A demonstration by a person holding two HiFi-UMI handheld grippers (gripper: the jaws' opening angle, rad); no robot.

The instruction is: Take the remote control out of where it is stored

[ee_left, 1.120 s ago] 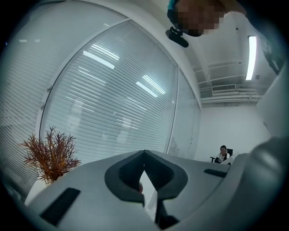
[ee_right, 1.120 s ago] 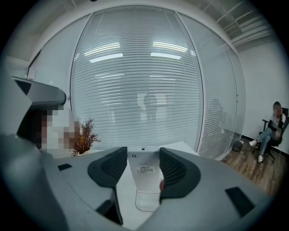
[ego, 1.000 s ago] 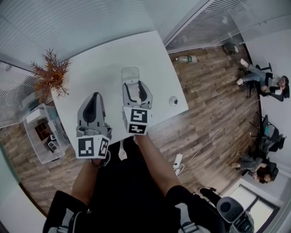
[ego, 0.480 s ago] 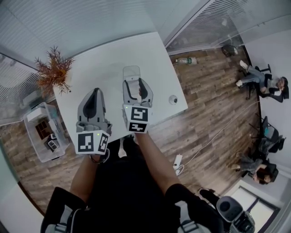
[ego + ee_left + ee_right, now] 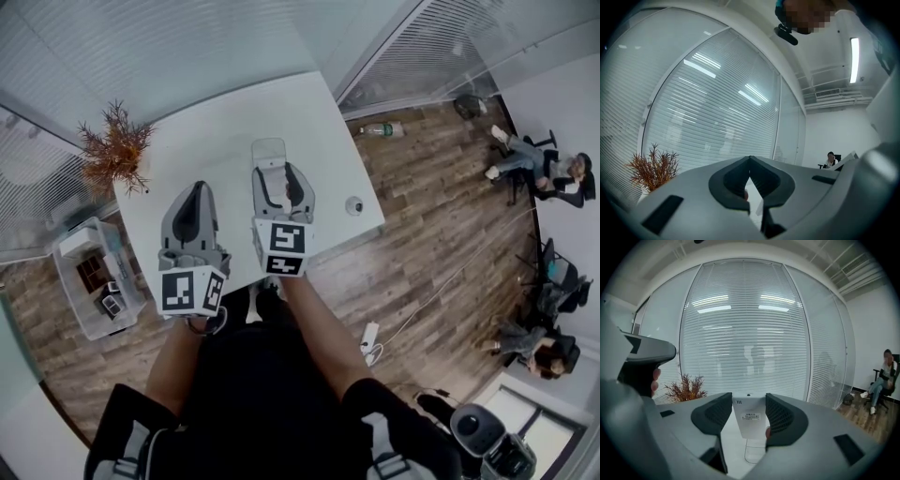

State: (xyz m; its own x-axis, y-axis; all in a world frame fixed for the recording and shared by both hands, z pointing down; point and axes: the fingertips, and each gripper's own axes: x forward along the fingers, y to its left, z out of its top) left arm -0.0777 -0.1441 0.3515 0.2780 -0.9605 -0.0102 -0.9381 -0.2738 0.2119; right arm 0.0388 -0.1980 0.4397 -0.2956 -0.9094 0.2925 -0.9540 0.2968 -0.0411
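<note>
Clamping a white remote control (image 5: 750,416) by both long edges with the right gripper (image 5: 749,401), pads pressed against it, above the white table (image 5: 225,112). Legible only from the right gripper view: a small printed label on the remote's facing side. Plainer from the head view: a clear holder (image 5: 269,150) on the table just past those jaw tips, and a small white dome (image 5: 353,205) near the table edge. Holding the left gripper (image 5: 750,158) pinched closed on nothing, with a dried plant (image 5: 651,171) off to its left.

Remote control (image 5: 750,425) print too tiny for us to read, its sides hidden by the right gripper (image 5: 749,411), clear box (image 5: 80,314) things too small to tell
</note>
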